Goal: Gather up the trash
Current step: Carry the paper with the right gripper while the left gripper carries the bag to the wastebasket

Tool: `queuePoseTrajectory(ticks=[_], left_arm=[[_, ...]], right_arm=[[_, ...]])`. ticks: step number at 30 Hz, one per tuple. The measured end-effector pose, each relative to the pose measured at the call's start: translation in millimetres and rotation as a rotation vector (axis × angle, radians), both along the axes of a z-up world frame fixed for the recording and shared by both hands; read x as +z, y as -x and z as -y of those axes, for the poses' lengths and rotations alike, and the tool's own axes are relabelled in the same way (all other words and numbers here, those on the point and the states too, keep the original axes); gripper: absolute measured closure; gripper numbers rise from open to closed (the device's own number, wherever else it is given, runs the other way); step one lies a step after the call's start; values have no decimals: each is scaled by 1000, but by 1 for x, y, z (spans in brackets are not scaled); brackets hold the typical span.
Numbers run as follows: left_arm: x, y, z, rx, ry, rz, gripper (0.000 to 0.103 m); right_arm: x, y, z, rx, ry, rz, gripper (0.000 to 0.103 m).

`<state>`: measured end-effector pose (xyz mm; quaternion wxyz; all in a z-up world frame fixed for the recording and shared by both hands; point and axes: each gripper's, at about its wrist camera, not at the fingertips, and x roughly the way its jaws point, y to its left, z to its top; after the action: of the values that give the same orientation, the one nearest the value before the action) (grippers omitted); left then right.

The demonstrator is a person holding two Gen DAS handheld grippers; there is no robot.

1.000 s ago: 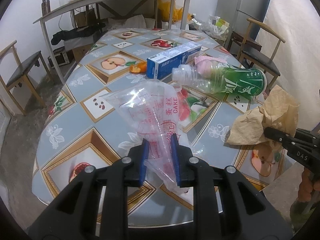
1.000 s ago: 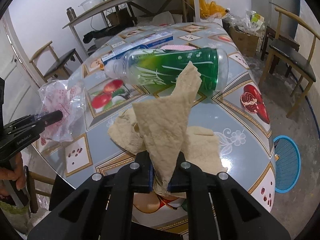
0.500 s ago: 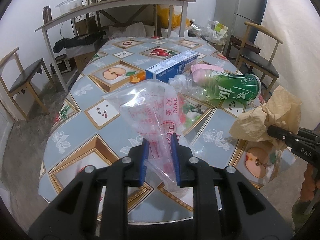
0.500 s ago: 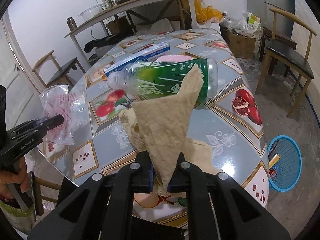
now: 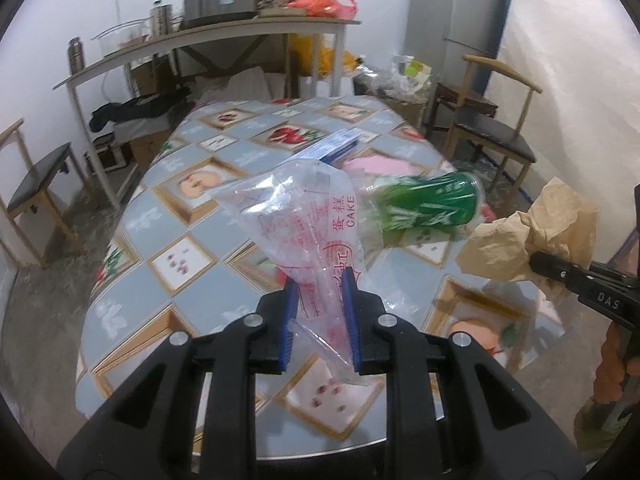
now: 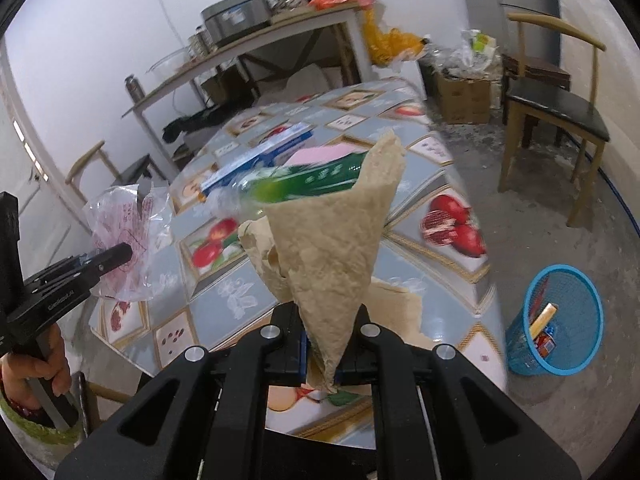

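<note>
My left gripper (image 5: 319,292) is shut on a clear plastic cake bag (image 5: 304,216) printed in red, held up above the table; the same bag (image 6: 120,236) shows at the left of the right wrist view. A crumpled brown paper (image 6: 336,240) rises from my right gripper (image 6: 320,354), which is shut on its lower tip. That paper (image 5: 532,232) hangs at the right edge of the left wrist view. On the table lie a green plastic bottle (image 5: 428,204), a blue and white box (image 5: 328,148) and a pink packet (image 5: 376,168).
The fruit-patterned table (image 5: 192,216) fills the middle. A blue mesh waste basket (image 6: 556,320) holding some trash stands on the floor to the right. Wooden chairs (image 6: 556,108) stand around, and a cluttered shelf table (image 5: 224,32) is at the back.
Both grippers have risen and drawn back from the table with their loads. The brown paper now hangs free of the tabletop, and the waste basket has come fully into the right wrist view.
</note>
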<state>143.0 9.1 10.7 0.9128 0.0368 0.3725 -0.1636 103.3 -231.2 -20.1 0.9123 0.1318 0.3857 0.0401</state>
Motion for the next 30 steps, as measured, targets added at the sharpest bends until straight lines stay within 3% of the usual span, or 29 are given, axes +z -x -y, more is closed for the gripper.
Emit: queuePoseTrajectory(ticks=[7,15,22,30], left_arm=[[18,-12,51,-128,35,28,83],[25,-28,147,-342,74,-12,83],[9,-39,249,-531,57,-114,83],[-41,-43,364,-683,-21,-286,83]], right_arm=[[15,26,57,-166,-17,45,94],[15,66,148,-431,-34,66,94],[-18,98,219,-627,-64,8,94],[-74,109,281,-755,-144,-94,94]])
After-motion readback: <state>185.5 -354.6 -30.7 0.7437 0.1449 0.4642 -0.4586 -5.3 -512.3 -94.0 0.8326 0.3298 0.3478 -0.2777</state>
